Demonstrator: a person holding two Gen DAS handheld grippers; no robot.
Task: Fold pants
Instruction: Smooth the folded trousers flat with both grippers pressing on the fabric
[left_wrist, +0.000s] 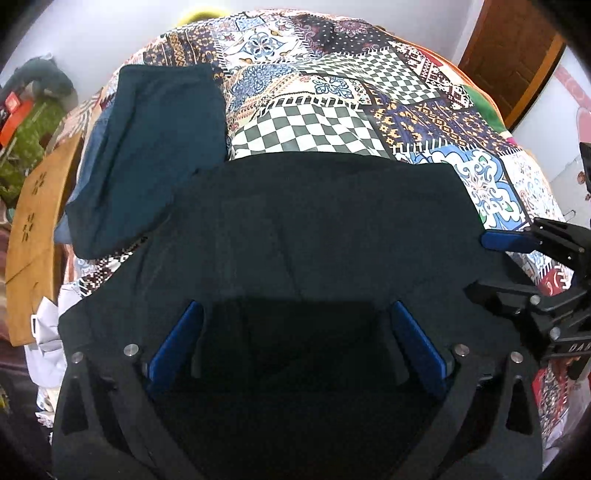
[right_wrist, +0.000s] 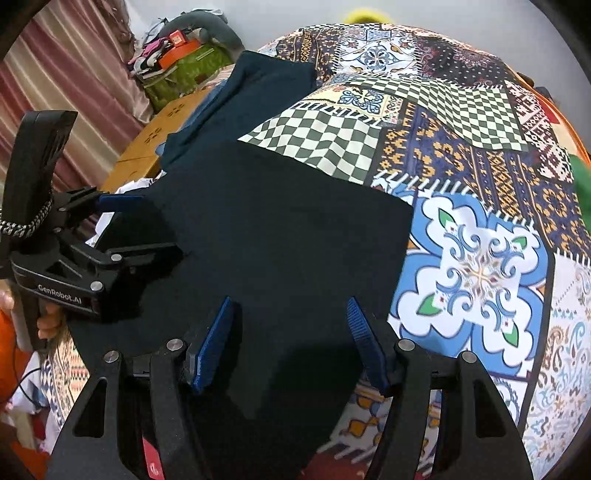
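Black cloth fills the near part of both wrist views: we've got the pants (left_wrist: 317, 229) lying flat on the patchwork bedspread (left_wrist: 332, 122), folded into a squarish block. Our left gripper (left_wrist: 295, 332) hangs over the near edge w/ jaws spread wide, blue pads (left_wrist: 173, 347) clear of the fabric, nothing gripped. Our right gripper (right_wrist: 291, 332) sits at the pants' right edge, jaws approx half apart, cloth beneath but not pinched. Further back, on the left, a teal garment (left_wrist: 155, 147) lies folded, overlapping the pants' far-left corner. Beyond that, a wooden board (left_wrist: 33, 221) & curtains (right_wrist: 66, 74).
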